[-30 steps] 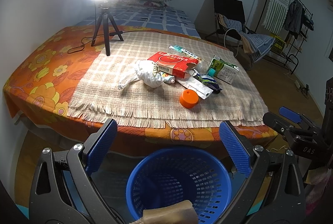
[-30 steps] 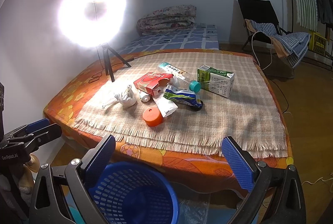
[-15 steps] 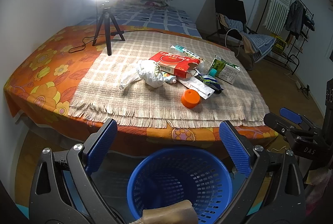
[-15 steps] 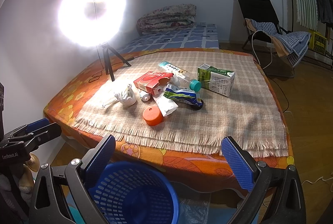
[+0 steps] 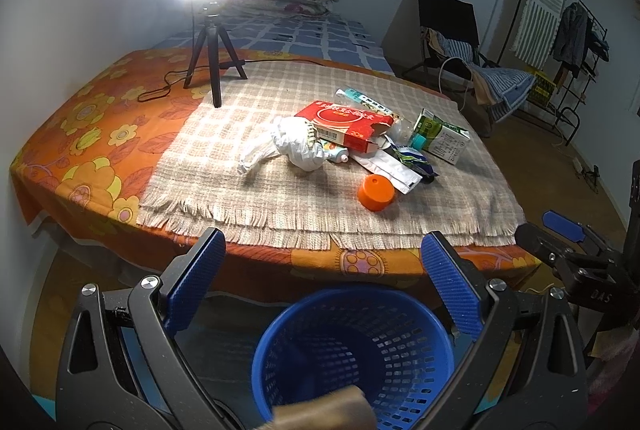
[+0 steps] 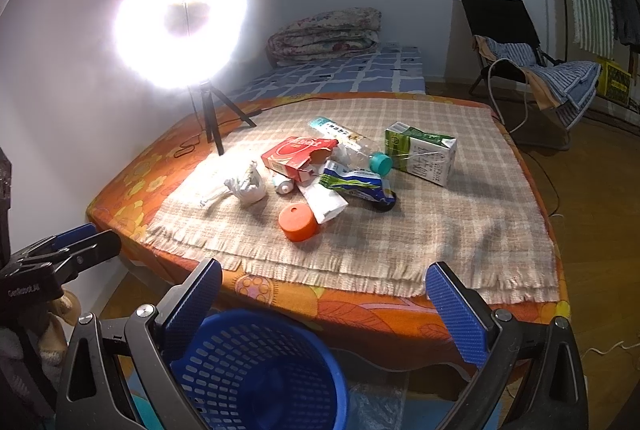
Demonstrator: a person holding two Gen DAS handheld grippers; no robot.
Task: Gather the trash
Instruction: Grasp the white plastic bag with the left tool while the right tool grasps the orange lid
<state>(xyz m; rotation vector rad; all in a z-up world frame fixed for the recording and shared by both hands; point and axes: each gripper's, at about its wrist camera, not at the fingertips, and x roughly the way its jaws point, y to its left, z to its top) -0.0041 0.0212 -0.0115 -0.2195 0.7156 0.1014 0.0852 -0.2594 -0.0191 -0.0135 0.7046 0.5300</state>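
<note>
one basket [image 5: 354,350], one carton [image 6: 422,153], one cap [image 6: 298,222]

Left gripper [image 5: 322,262]: black metal frame, triangular cut-outs, silver screws at finger joints, blue ribbed pads [image 5: 197,276] on fingers. Right gripper [image 6: 324,290]: same build, black frame, silver screws, blue textured pads [image 6: 456,314]. White lettering on each gripper's black body, seen from the other's camera, too small to read surely.
</note>
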